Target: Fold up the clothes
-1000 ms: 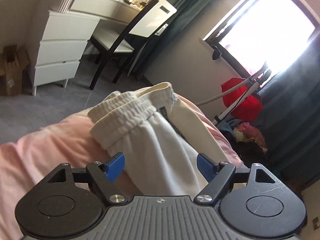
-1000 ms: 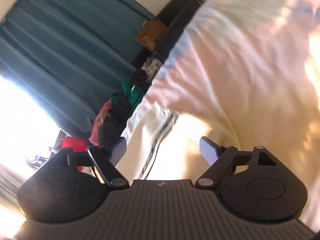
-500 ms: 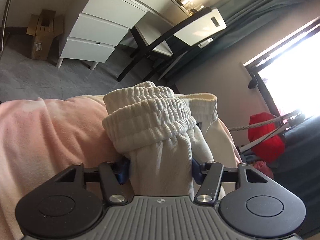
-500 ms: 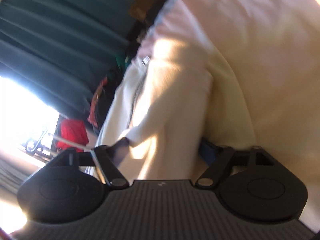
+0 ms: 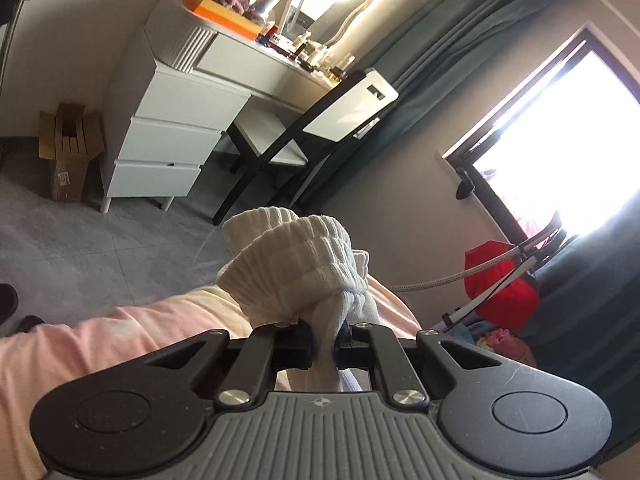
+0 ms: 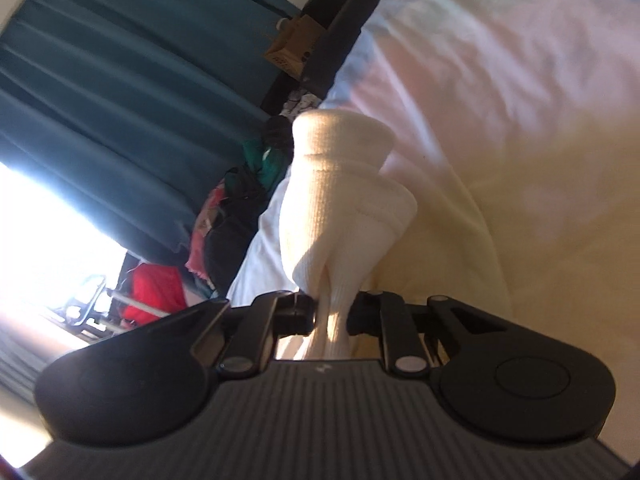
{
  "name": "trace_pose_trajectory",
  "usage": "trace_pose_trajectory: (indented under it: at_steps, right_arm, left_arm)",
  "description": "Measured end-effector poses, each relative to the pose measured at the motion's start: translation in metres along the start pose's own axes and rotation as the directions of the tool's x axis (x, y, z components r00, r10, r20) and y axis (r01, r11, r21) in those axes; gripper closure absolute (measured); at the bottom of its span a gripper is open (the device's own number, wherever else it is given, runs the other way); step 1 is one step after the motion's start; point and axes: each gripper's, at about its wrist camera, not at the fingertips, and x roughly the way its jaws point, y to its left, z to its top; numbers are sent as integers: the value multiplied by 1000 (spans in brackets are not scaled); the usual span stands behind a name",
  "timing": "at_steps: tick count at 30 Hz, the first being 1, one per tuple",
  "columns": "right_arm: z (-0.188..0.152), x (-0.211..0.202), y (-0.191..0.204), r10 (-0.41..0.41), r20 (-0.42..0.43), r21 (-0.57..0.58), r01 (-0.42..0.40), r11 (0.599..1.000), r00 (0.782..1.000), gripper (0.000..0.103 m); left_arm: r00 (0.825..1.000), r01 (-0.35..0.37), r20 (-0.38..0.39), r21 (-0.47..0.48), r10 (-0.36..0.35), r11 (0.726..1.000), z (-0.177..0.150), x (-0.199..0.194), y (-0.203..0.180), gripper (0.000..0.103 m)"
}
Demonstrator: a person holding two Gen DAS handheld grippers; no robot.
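Note:
A cream-white knit garment with a ribbed elastic band lies on a pink bed. My left gripper [image 5: 324, 340] is shut on the bunched ribbed band [image 5: 296, 264], which stands up above the jaws. My right gripper [image 6: 332, 316] is shut on another bunched part of the same cream garment [image 6: 340, 200], which rises above the jaws in sunlight. The rest of the garment is hidden below both grippers.
The pink bed cover [image 5: 100, 352] fills the lower left view and also shows in the right wrist view [image 6: 500, 128]. A white dresser [image 5: 172, 132] and chair [image 5: 320, 120] stand across a grey floor. A red bag [image 5: 500, 284] and a clothes pile [image 6: 236, 200] lie by teal curtains [image 6: 100, 80].
Both grippers went from open over the garment to shut on it. The fabric is now bunched and lifted in each one.

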Motion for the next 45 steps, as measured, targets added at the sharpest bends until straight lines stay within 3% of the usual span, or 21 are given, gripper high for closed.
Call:
trace_pose_trajectory:
  at_steps: [10, 14, 20, 22, 24, 26, 27, 33, 35, 36, 37, 40, 42, 45]
  right_arm:
    - [-26, -114, -43, 50, -97, 22, -48, 999, 994, 86]
    - [-29, -126, -67, 4, -199, 128, 22, 992, 980, 86]
    - [-26, -108, -86, -24, -343, 45, 42, 998, 939, 81]
    - [-27, -107, -103, 19, -368, 152, 40, 988, 930, 73]
    - [-30, -111, -115, 74, -363, 257, 24, 966, 929, 41]
    - [-28, -115, -114, 103, -332, 265, -13, 964, 938, 20]
    - [-27, -116, -111, 102, -317, 250, -21, 968, 943, 19]
    - [-16, -114, -108, -49, -208, 149, 81, 986, 977, 24]
    - [-14, -109, -109, -74, -207, 116, 99, 988, 976, 36]
    - [-13, -107, -107, -101, -205, 83, 120, 989, 973, 52]
    - [-13, -105, -104, -128, -204, 47, 141, 989, 971, 60]
    - [-12, -105, -97, -140, -176, -19, 139, 990, 974, 73]
    - [-11, -106, -94, -145, -159, -36, 141, 989, 977, 78]
    - [-9, -106, -93, -161, -138, -58, 155, 986, 977, 78]
  left_arm:
    - [992, -37, -119, 59, 44, 998, 23, -123, 103, 93]
    - [980, -94, -168, 65, 103, 994, 7, -125, 140, 92]
    - [961, -134, -231, 85, 150, 987, -18, -117, 186, 79]
    - [958, -113, -252, 101, 135, 988, -22, -120, 192, 68]
    - [952, -93, -279, 131, 126, 987, -27, -124, 194, 54]
    - [944, -84, -302, 174, 135, 981, -32, -132, 193, 45]
    - [944, -78, -299, 205, 139, 976, -35, -138, 190, 42]
    - [956, -41, -257, 370, 145, 928, -51, -173, 160, 26]
    - [959, -13, -254, 406, 126, 914, -55, -183, 143, 26]
    - [961, 13, -254, 426, 106, 905, -58, -188, 129, 26]
    - [964, 40, -254, 442, 82, 896, -62, -192, 114, 26]
    - [963, 150, -269, 501, -11, 852, -82, -209, 71, 22]
    - [948, 245, -307, 538, -83, 806, -105, -217, 39, 22]
    - [895, 390, -421, 573, -150, 721, -155, -219, -9, 20]
